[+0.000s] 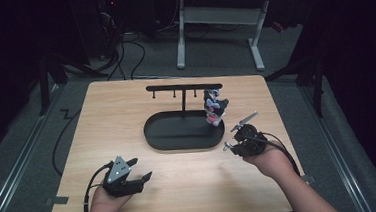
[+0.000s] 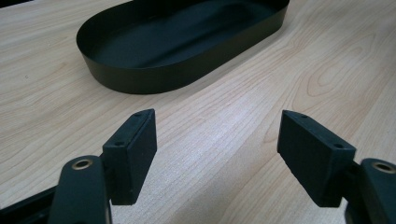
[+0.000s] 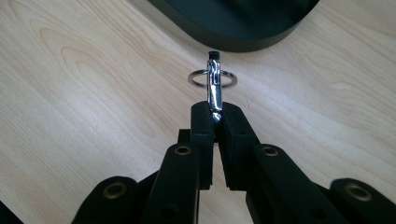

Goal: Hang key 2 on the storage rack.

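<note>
Here, the right gripper [image 3: 214,116] has its jaws pinched tight on the lower end of a small metal clasp [image 3: 214,88], whose long axis runs straight out from the fingertips, away from the hand. A thin key ring [image 3: 212,78] is threaded on the clasp near its far tip, lying across it. In the high view the right gripper [image 1: 234,142] sits at the right of the wooden table [image 1: 106,116], just outside the near right end of the black oval tray [image 1: 153,133]. From that tray rises a black hanging rack [image 1: 183,87] with short pegs under its top bar, and a small figurine charm [image 1: 214,106] hangs or stands at its right end (which of the two is hard to tell).

The left gripper [image 2: 217,154] holds nothing, its jaws spread wide over bare wood, with the tray ahead of it. In the high view the left gripper [image 1: 139,170] lies near the front left.

The rack's pegs lie ahead and to the left of the clasp's tip, so I judge that the right hand, much the nearer, would carry the ring up and over the tray's rim to reach a peg.
</note>
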Demonstrator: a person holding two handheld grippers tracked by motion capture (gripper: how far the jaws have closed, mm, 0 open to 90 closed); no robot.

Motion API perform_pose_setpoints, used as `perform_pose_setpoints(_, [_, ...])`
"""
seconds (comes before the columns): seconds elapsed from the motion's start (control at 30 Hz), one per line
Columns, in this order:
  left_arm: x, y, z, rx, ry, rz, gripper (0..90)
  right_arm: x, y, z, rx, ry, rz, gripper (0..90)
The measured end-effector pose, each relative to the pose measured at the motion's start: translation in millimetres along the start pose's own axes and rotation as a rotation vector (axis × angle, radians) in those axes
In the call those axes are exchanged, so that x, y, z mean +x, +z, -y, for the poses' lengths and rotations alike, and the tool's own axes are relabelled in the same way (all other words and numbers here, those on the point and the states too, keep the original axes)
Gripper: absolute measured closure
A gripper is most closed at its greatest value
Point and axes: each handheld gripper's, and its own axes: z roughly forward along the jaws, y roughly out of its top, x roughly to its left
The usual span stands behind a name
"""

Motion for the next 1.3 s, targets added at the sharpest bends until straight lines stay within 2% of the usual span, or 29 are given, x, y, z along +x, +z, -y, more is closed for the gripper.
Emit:
perform_pose_setpoints(0.23, [0.3,-0.6,0.6,0.000,-0.002,0.002,29.1,0.3,-4.2,-16.7,-0.005,0.007,-0.014,85.0])
perform_pose_setpoints(0.37, [1.2,-2.2,1.1,-0.002,-0.005,0.000,29.2,1.1,-5.2,-27.7,-0.007,-0.004,-0.026,85.0])
perform_pose_setpoints(0.53, [2.3,-3.2,1.4,-0.007,-0.013,-0.002,29.2,3.0,-8.2,-45.9,-0.019,-0.017,-0.032,85.0])
perform_pose_setpoints(0.83, [2.0,-3.0,1.5,-0.005,-0.006,0.000,29.2,7.0,-13.9,-81.5,-0.034,-0.042,-0.030,85.0])
perform_pose_setpoints(1.13, [3.2,-3.2,2.1,-0.004,-0.005,-0.001,29.2,3.6,-14.2,-109.2,-0.053,-0.022,-0.040,85.0])
perform_pose_setpoints(1.3, [3.3,-2.7,2.6,-0.004,-0.005,-0.002,29.2,-0.2,-17.0,-124.7,-0.061,-0.016,-0.023,85.0])
